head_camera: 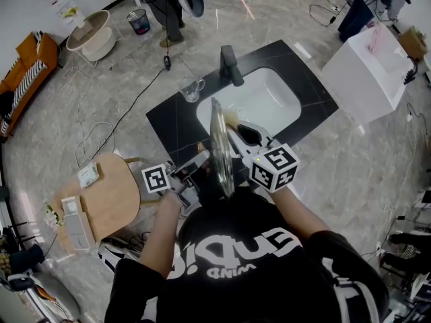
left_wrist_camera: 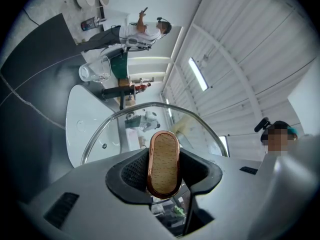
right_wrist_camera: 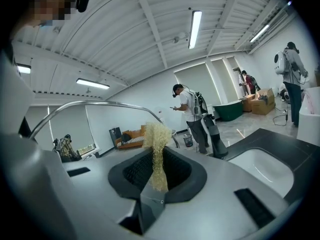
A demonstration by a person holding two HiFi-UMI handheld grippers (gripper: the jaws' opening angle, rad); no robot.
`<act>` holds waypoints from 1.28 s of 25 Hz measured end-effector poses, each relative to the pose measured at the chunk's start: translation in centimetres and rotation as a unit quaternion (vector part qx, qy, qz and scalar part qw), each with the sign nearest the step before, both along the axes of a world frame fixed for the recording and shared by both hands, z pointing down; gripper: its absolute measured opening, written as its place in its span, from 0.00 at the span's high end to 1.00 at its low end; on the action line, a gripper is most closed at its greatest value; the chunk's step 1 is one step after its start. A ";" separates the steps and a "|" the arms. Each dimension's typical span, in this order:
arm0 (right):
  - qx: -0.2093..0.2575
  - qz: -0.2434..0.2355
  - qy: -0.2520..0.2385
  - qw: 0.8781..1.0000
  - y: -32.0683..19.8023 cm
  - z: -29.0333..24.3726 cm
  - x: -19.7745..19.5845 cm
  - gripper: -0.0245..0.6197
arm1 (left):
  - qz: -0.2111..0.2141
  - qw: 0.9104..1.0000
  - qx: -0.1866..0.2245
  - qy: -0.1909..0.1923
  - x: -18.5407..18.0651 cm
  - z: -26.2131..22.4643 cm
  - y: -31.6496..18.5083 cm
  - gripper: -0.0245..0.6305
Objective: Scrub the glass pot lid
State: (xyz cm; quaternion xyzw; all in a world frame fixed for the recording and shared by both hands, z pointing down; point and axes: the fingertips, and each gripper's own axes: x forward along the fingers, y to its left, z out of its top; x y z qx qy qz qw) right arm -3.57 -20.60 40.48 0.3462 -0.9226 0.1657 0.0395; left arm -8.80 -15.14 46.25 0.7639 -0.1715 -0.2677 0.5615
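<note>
Left gripper point(head_camera: 193, 169) clamps lid point(head_camera: 221, 147) by its knob point(left_wrist_camera: 163, 163), center frame; right gripper point(right_wrist_camera: 159, 170) pinches scrubber point(right_wrist_camera: 157, 136) (seemingly against lid); scrubbing looks underway, unfinished.

The sink point(head_camera: 276, 103) lies open beyond the lid point(head_camera: 221, 147), which stands on edge over its near rim, parting left from right. The tap point(head_camera: 230, 64) blocks the back, a glass mug point(head_camera: 191, 89) the left of the tabletop point(head_camera: 313, 89); right of the sink is free.
</note>
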 end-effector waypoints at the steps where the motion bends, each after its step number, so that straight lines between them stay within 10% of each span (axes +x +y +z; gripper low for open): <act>1: -0.001 -0.001 0.003 1.000 -0.2 0.2 -0.1 0.89 | 0.000 1.000 0.000 0.001 0.0 -0.1 0.0 0.69; 32: -0.051 -0.021 0.075 0.996 -2.0 8.5 -0.8 0.89 | -0.018 0.998 0.016 0.051 -0.1 -2.4 -0.3 0.69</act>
